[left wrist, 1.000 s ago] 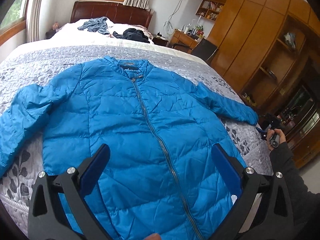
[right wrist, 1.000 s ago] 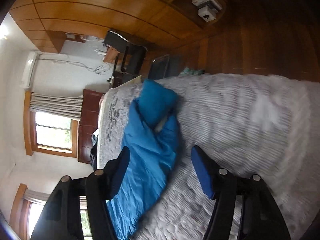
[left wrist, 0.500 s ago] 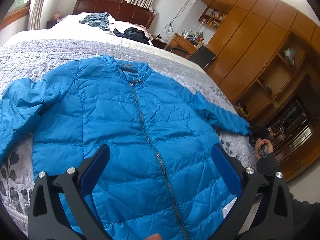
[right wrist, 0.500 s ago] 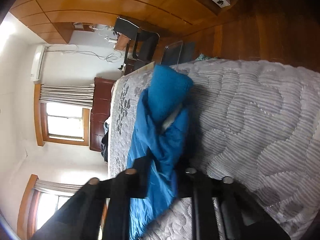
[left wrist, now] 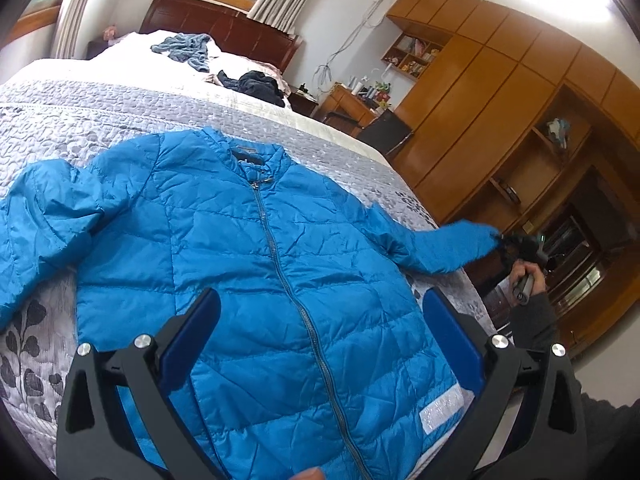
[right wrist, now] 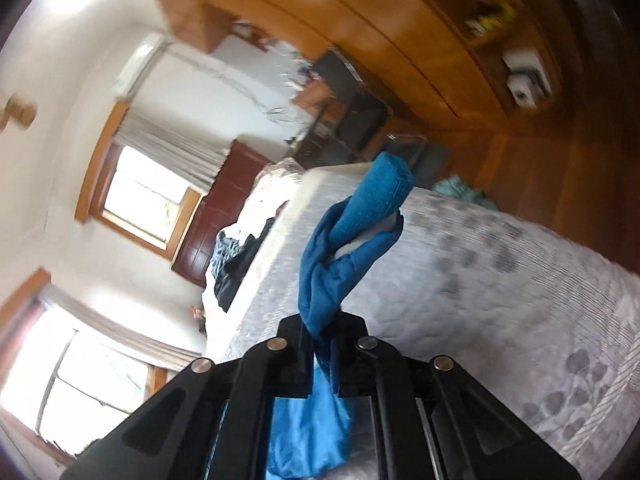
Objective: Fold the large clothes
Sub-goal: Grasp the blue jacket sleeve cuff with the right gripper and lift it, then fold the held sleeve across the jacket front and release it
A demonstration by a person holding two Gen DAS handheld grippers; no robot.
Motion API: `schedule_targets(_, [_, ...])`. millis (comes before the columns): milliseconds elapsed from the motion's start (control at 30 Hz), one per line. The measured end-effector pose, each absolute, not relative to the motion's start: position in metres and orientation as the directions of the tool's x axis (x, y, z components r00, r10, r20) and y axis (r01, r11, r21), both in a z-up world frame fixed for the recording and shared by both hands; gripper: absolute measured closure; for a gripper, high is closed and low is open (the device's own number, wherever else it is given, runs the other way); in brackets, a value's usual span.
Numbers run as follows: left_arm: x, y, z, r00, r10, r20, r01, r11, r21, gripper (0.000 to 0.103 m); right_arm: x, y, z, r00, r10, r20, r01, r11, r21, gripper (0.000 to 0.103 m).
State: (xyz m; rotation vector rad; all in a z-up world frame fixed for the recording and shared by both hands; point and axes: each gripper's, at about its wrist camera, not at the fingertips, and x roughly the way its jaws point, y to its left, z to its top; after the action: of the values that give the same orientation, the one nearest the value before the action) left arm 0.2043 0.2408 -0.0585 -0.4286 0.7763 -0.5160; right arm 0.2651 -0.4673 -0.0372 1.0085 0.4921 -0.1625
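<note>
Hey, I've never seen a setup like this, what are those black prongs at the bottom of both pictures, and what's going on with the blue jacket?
No robot here: a person holds a two-finger gripper in each hand, each with a fisheye camera looking along its fingers.

The left camera shows the left gripper, open and holding nothing, above a blue quilted zip-up jacket spread on the grey patterned bedspread. At the right edge, the person's hand holds the other tool.

The right camera's picture is tilted and blurred. There the right gripper is shut on the jacket's sleeve cuff, lifted off the bed. Other clothes lie near the headboard.
</note>
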Motion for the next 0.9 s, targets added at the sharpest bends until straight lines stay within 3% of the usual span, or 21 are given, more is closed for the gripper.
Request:
schedule_targets(200, [0.202, 0.248, -0.054, 0.600, -0.593, -0.538, 0.304, 0.790, -0.532, 0.003, 0.297, -0.381, 0.026, 0.888, 0.128, -0.443, 0.244, 0.685, 0.687, 0.098])
schedule_targets(433, [0.221, 0.249, -0.051, 0.587, -0.607, -0.536, 0.313, 0.780, -0.542, 0.003, 0.321, -0.274, 0.051, 0.873, 0.200, -0.444, 0.110, 0.807, 0.580, 0.098])
schedule_targets(700, [0.278, 0.239, -0.062, 0.507, -0.653, -0.562, 0.284, 0.743, -0.606, 0.003, 0.343, -0.157, 0.029, 0.822, 0.259, -0.507, -0.012, 0.898, 0.441, 0.098])
schedule_targets(900, [0.322, 0.238, -0.078, 0.456, -0.668, -0.589, 0.232, 0.728, -0.646, 0.003, 0.347, -0.054, -0.024, 0.764, 0.192, -0.616, -0.130, 0.981, 0.145, 0.098])
